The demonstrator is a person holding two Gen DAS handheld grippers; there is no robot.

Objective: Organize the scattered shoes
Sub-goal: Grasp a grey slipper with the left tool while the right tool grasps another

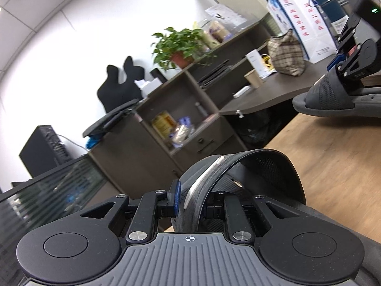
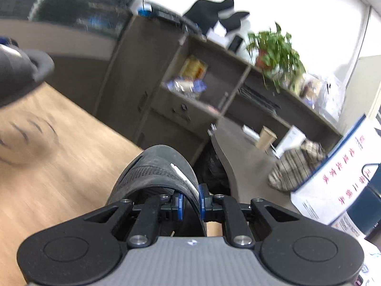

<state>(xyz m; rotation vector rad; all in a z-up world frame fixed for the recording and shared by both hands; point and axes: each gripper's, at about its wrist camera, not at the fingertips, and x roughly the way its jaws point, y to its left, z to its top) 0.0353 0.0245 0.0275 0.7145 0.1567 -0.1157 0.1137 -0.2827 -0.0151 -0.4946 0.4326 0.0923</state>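
left tongs [image 1: 190, 202]: clamped on slipper strap | right tongs [image 2: 190, 202]: clamped on slipper strap

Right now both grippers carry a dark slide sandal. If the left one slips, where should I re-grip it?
Take the left slide sandal by its arched strap, as the left gripper does now: one jaw inside the arch, one outside, pinching the strap edge marked by the white stripe. Come from the open end, along the footbed. The strap stands proud and thin; the sole looks too broad. The right gripper holds its sandal likewise.

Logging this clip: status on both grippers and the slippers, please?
Left gripper shut on the left-hand slipper strap. Right gripper shut on the right-hand slipper strap. Both slippers lifted over the wooden table. Nothing blocking.
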